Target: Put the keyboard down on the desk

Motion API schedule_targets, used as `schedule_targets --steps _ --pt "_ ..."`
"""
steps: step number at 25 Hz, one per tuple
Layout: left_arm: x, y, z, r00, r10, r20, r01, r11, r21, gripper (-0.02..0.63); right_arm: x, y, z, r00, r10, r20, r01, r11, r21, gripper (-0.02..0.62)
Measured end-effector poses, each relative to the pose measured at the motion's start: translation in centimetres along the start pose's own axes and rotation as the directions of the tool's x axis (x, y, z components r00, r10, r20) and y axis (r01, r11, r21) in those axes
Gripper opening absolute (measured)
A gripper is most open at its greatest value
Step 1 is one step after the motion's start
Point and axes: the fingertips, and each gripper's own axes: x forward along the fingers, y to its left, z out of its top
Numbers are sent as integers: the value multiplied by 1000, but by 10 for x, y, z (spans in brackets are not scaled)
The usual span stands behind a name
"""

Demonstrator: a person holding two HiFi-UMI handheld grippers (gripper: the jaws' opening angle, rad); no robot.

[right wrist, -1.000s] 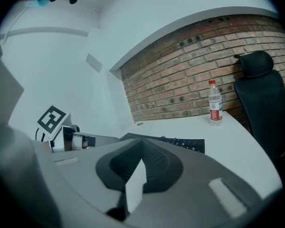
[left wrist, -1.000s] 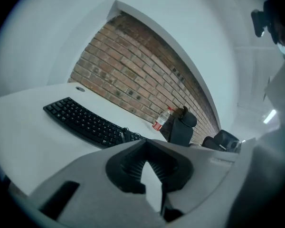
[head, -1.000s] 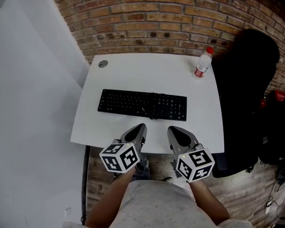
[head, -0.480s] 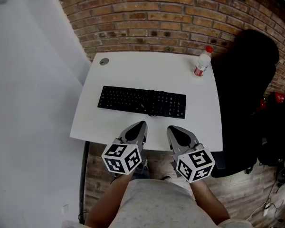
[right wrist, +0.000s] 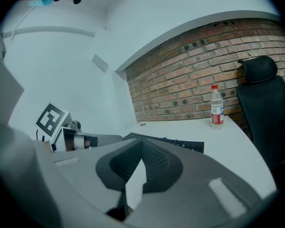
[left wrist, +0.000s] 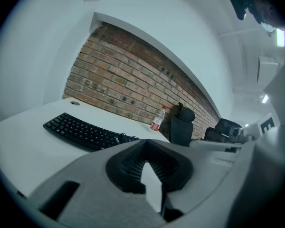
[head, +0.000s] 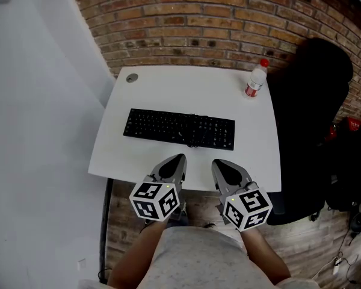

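Nearest me, short of the keyboard's near edge, I have both tools side by side over the front lip of the counter (head: 186,89). The left tool (head: 178,161) has its jaws closed together with nothing between them, and the right tool (head: 219,165) looks the same: tips meeting, empty. Neither one touches anything.

Just beyond them the keyboard (head: 179,129) lies flat on the counter, long side across, clear of both tools. By my reading the placing is already done and I am at the let-go-and-back-off stage, so nothing more needs gripping. If a next move is wanted, it is only a check that the keyboard sits square and well in from the edge, with the tools kept off it.

Past the keyboard, toward its far right, a bottle (head: 256,80) stands upright near the counter's back corner. A dark chair (head: 310,101) sits right of that, with the brick wall (head: 198,17) behind.
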Motion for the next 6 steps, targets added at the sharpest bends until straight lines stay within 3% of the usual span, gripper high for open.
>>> schedule_targets --steps 6 --pt "2 2 -2 1000 0 -10 0 1000 -7 -8 1 -1 -1 1000 0 -3 0 1000 5 9"
